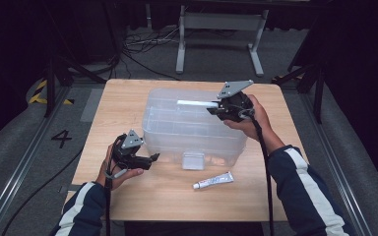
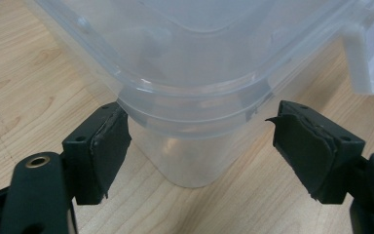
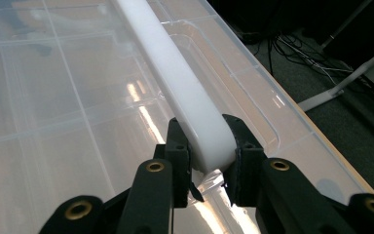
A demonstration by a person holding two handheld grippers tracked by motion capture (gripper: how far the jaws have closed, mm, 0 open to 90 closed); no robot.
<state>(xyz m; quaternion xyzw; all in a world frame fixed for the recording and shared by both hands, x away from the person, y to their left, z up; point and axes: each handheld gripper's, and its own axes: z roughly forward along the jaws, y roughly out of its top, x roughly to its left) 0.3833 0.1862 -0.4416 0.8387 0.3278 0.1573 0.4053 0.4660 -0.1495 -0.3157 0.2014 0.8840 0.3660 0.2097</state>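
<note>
1. My right claw (image 3: 207,168) is clamped on the near end of the white handle (image 3: 185,92), one pad pressing each side of the bar. It's a firm pinch with nothing else in it.
2. That handle runs straight away from my right jaws, its long axis lying along the top of the clear plastic box (image 1: 192,125), over the lid (image 3: 68,97). In the high view my right claw (image 1: 215,109) sits at the box's far right corner, with the bar pointing left across the lid.
3. My left claw (image 2: 199,151) stands wide apart and holds nothing. The box's rounded near corner (image 2: 195,102) sits right between the pads; the left pad (image 2: 108,146) looks to be just at the rim, while the right pad (image 2: 304,153) stands clear of it.
4. From above, my left claw (image 1: 150,158) waits low at the box's front left corner, jaws pointing right toward the wall.
5. So the box lies ahead of my left claw and under my right; the right one owns the handle, and I reckon the left has to steady that corner.
6. On the table (image 1: 128,98), a small tube (image 1: 213,180) lies in front of the box, nearer my right arm, apart from both claws.
</note>
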